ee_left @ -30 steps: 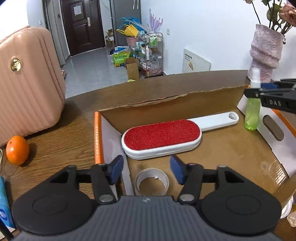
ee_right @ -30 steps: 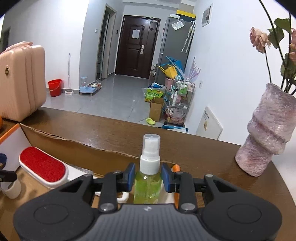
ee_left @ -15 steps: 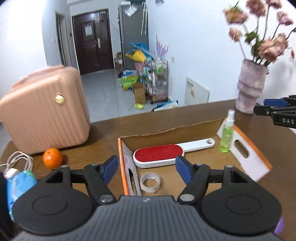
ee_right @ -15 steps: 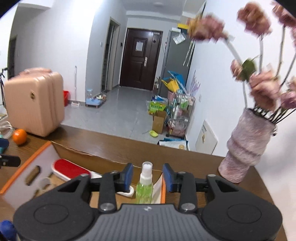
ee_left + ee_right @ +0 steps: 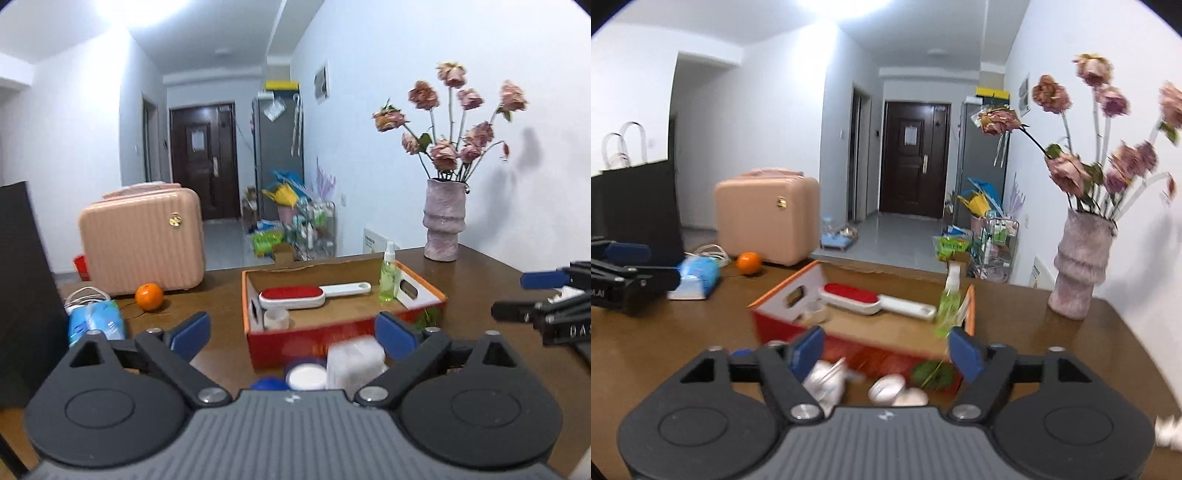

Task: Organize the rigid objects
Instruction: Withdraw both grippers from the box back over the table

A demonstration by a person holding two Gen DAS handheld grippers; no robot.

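Left wrist view looks across a brown table (image 5: 480, 280) at an orange-rimmed cardboard box (image 5: 343, 325) holding a red lint brush (image 5: 295, 297) lying flat, a roll of tape (image 5: 276, 318) by the box's left wall and a green spray bottle (image 5: 388, 275) standing upright at its right wall; the left gripper (image 5: 293, 332) hangs short of the box, jaws opening with nothing held between them, while blurred white jars (image 5: 332, 369) sit on the table just below. Right wrist view shows the right gripper (image 5: 886, 350), jaws likewise opening and empty. A pink suitcase (image 5: 142, 242), an orange (image 5: 149, 296) and a vase of dried roses (image 5: 443, 221) stand around the box
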